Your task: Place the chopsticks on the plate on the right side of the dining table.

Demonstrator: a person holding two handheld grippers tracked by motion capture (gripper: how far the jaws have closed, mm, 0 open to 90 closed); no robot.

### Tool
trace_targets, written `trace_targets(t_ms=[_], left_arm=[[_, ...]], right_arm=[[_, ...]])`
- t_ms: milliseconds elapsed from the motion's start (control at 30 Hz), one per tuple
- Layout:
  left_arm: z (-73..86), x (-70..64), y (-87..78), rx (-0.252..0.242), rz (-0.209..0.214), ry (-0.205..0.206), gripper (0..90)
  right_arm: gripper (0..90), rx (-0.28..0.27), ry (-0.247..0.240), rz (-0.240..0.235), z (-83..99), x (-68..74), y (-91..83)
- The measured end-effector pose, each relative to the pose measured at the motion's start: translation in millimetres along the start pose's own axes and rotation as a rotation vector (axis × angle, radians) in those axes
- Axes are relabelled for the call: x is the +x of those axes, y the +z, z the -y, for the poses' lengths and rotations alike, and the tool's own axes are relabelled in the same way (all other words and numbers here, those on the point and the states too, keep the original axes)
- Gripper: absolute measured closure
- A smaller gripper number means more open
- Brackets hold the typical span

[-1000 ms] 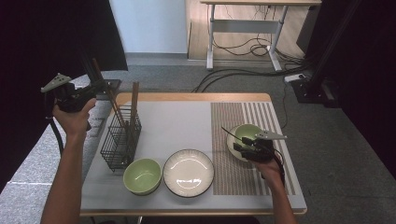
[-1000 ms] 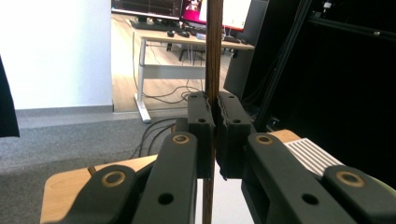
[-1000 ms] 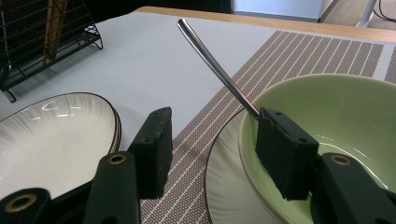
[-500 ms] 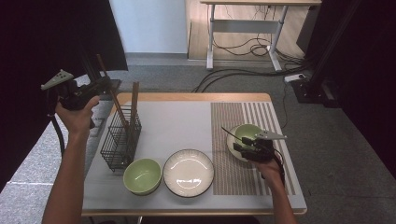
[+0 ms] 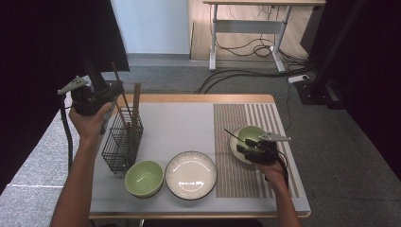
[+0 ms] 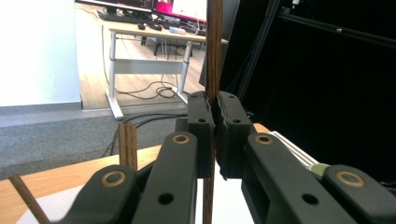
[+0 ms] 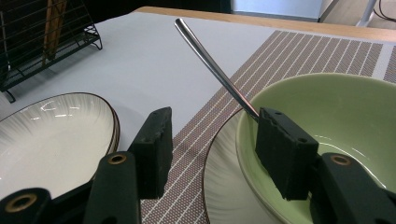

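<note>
Left gripper view: slender, wood-grained chopstick [image 6: 214, 56]

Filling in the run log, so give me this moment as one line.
left gripper: shut on chopstick, above wire rack | right gripper: open, at green bowl on plate | spoon in bowl

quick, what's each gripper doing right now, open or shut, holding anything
Left gripper: shut on a wooden chopstick, raised above the wire basket.
Right gripper: open, holding nothing, at the green bowl with the spoon.
</note>
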State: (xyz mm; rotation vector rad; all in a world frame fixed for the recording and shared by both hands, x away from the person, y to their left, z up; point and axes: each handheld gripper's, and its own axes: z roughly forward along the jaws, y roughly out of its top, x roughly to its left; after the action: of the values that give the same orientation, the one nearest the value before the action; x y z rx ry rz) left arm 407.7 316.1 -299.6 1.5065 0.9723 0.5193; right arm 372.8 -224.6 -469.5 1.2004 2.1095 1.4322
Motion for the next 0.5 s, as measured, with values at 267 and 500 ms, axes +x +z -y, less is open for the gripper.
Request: trace_targets(t_ms=[267, 500], left_arm=[[9.5, 1.8, 4.9, 0.02, 0.007, -0.011, 85.3], [16.6, 1.1, 9.1, 0.035, 0.018, -0.016, 85.3]], right_arm=[[46.4, 0.002, 0.006, 0.001, 0.4, 0.1, 1.6], [46.4, 0.006, 0.005, 0.002, 0.7, -0.2, 2.3]])
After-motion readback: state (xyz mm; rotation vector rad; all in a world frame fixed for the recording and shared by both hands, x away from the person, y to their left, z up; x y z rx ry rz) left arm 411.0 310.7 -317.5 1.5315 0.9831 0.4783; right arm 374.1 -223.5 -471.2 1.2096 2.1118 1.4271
